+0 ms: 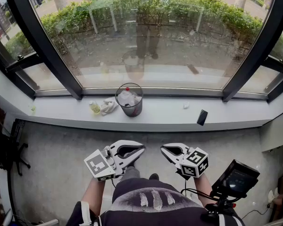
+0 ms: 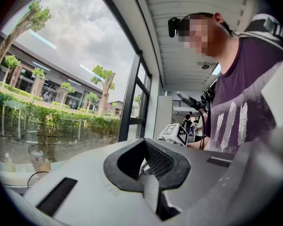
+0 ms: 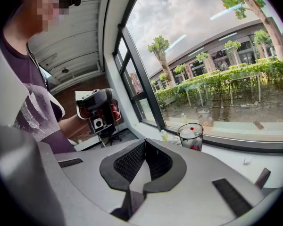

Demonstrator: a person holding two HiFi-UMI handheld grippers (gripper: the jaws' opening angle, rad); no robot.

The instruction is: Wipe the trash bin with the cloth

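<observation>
On the white window sill (image 1: 160, 117) stands the round mesh trash bin (image 1: 129, 100), with crumpled white rubbish inside. The pale cloth (image 1: 108, 106) lies bunched on the sill just left of it. The bin (image 3: 191, 136) and the cloth (image 3: 174, 139) also show in the right gripper view. Both grippers hang low in front of the person's body, far back from the sill. My left gripper (image 1: 141, 149) (image 2: 144, 141) is shut and empty. Facing it, tip toward tip, my right gripper (image 1: 163, 148) (image 3: 145, 142) is shut too, with nothing in its jaws.
A small yellow bottle (image 1: 94, 108) stands left of the cloth. A dark phone (image 1: 202, 117) and a white scrap (image 1: 186, 106) lie on the sill to the right. Grey floor (image 1: 56, 164) runs below the sill. At the lower right is a screen on a stand (image 1: 236, 178).
</observation>
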